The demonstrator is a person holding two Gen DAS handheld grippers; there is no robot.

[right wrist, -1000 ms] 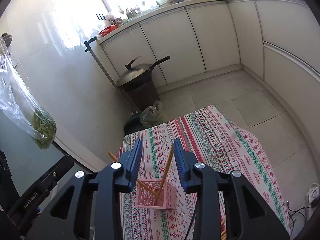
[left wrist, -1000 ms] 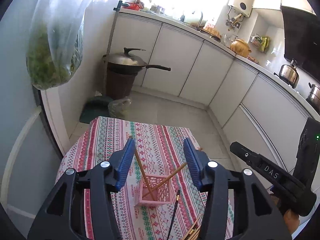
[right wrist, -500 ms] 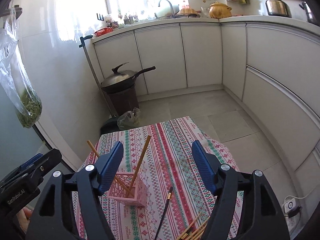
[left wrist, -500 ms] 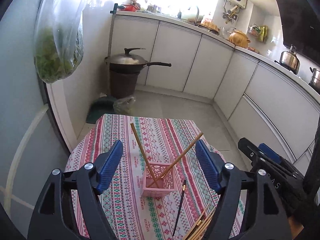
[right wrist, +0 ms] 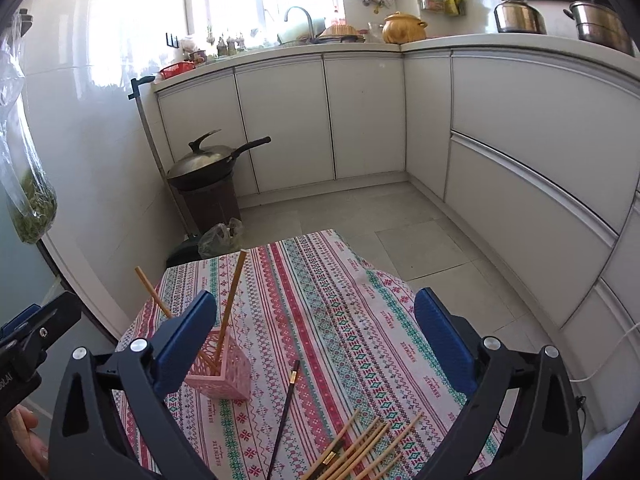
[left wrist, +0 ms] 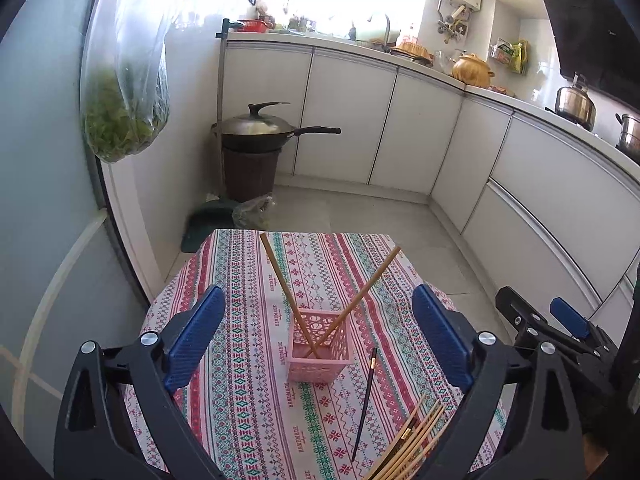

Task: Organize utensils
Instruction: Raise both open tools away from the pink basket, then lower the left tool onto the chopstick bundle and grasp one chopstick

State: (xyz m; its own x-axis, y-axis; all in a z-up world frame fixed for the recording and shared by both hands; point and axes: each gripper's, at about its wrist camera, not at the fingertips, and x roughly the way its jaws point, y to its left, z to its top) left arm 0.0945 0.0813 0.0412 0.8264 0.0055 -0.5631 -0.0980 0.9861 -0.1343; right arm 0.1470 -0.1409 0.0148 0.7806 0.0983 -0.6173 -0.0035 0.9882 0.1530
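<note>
The small table under a red, green and white patterned woven cloth carries all the task items and is the only work surface in view. Near its middle stands a pink square openwork plastic holder, upright, with two light wooden chopsticks leaning in it and crossing low inside. At the near edge lies a loose fan of bamboo-coloured chopsticks, some overlapping, their tips pointing roughly toward the holder. Between fan and holder, apart from both, lies a single thin black chopstick with a gold band.

The left gripper has just been opening; its blue pads now stand wide apart either side of the holder without touching it, and nothing is between them but the holder below. The right gripper has likewise just been opening and stands fully apart and empty, with the holder behind its left pad in its own view.

Judgement: both deposits are made and the next pickup is pending (roughly a small share of the sticks housed).

Recommendations, in order of weight:
- Draw both grippers well back from the leaning sticks first; a brush could tip the light holder.
- Take the lone black chopstick next, since it lies free of neighbours.
- Grip near mid-length so the stick hangs balanced.
- From the fan, lift the outermost stick only, to avoid dragging others off the edge.
</note>
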